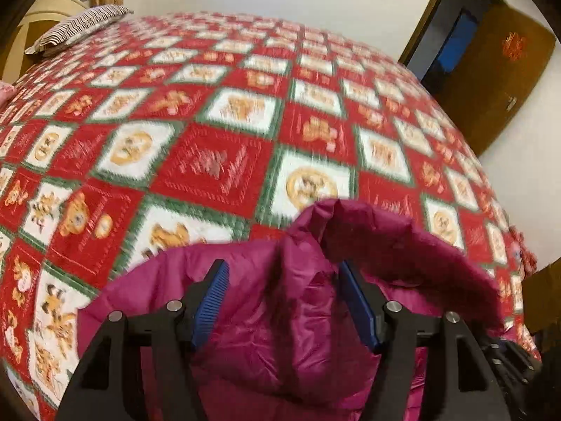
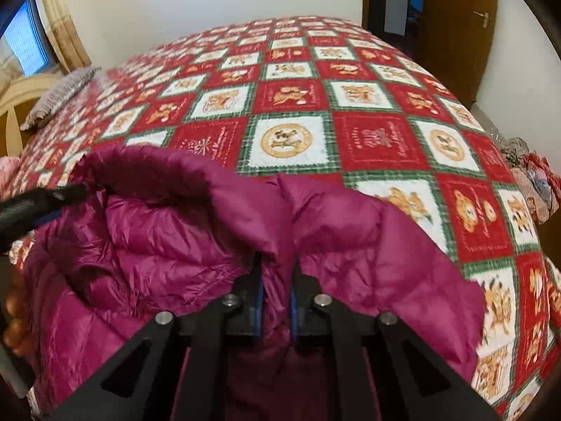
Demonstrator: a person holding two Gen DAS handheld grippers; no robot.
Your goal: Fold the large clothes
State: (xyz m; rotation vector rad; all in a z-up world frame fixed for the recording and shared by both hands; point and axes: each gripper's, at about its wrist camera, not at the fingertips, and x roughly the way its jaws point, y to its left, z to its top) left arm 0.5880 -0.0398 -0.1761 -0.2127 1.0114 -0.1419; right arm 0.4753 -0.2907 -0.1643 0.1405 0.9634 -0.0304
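Observation:
A magenta puffer jacket (image 1: 308, 315) hangs over the near edge of a bed with a red, white and green patchwork quilt (image 1: 217, 161). My left gripper (image 1: 284, 273) stands with its blue pads wide apart around a raised fold of the jacket, pads not pressing it. In the right wrist view the jacket (image 2: 196, 238) fills the lower half. My right gripper (image 2: 277, 263) is shut on a pinched ridge of the jacket's edge. The left gripper shows at the far left of the right wrist view (image 2: 52, 200), at the jacket's rolled collar.
A striped pillow (image 1: 77, 28) lies at the bed's far left by a cream headboard (image 1: 35, 24). A brown door (image 1: 491, 80) stands open at the right. Crumpled clothes (image 2: 529, 182) lie beside the bed's right edge. A curtained window (image 2: 31, 42) is at left.

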